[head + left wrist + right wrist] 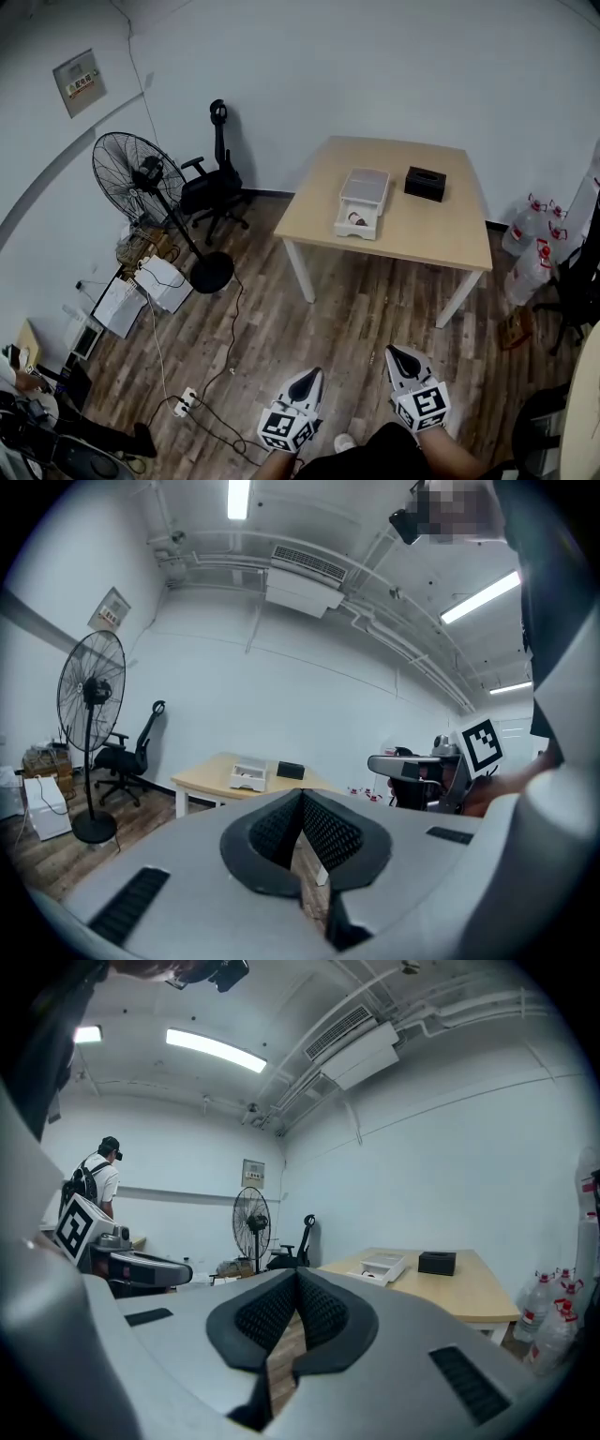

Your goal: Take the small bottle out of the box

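Note:
A white box [362, 201] with its front drawer pulled out stands on the wooden table [441, 234] across the room. A small dark thing lies in the drawer [357, 219], too small to tell what it is. The same box shows far off in the left gripper view [249, 776] and the right gripper view [380, 1266]. My left gripper [312, 375] and right gripper [397, 354] hang low over the floor, well short of the table. Both are shut and hold nothing, their pads meeting in the left gripper view [302, 799] and the right gripper view [297, 1279].
A black box [425, 184] sits on the table behind the white one. A standing fan [141, 178] and an office chair [211, 187] are to the left. Cables and a power strip [187, 401] lie on the floor. Water jugs [534, 248] stand right of the table. A person [94, 1180] stands far off.

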The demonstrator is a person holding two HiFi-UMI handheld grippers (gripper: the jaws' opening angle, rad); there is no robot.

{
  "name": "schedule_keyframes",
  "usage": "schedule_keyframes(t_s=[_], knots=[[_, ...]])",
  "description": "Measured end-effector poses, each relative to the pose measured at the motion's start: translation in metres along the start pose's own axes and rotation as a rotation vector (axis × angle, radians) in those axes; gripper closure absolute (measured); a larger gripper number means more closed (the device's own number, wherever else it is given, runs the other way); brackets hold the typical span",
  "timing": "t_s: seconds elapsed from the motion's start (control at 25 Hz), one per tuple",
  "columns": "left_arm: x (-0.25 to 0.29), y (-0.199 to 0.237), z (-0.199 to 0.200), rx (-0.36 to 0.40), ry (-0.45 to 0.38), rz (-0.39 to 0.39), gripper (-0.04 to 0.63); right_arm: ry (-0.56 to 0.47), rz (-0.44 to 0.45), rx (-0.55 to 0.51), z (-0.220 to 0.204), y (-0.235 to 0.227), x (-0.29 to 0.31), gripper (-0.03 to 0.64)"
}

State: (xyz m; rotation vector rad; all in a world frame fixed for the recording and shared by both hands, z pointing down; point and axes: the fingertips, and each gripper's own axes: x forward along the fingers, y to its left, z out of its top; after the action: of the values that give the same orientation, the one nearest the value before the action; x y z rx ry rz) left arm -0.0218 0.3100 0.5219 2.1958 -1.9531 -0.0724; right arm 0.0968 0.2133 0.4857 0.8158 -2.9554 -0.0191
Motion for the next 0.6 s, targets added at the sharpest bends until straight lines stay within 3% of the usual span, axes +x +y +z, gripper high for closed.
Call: schedule_keyframes(t_s=[0.4,0.6], knots=[[0.05,0.063,0.018,0.028,-0.024,0.032,0.574,-0.003,-0.003,-0.016,0.004,-0.029,0.068,0.606],[0.093,0.09,0.027,0.026,-0.045,0.048,0.289,0.024,0.009,-0.014,-0.006,-0.058,0.109,0.606]])
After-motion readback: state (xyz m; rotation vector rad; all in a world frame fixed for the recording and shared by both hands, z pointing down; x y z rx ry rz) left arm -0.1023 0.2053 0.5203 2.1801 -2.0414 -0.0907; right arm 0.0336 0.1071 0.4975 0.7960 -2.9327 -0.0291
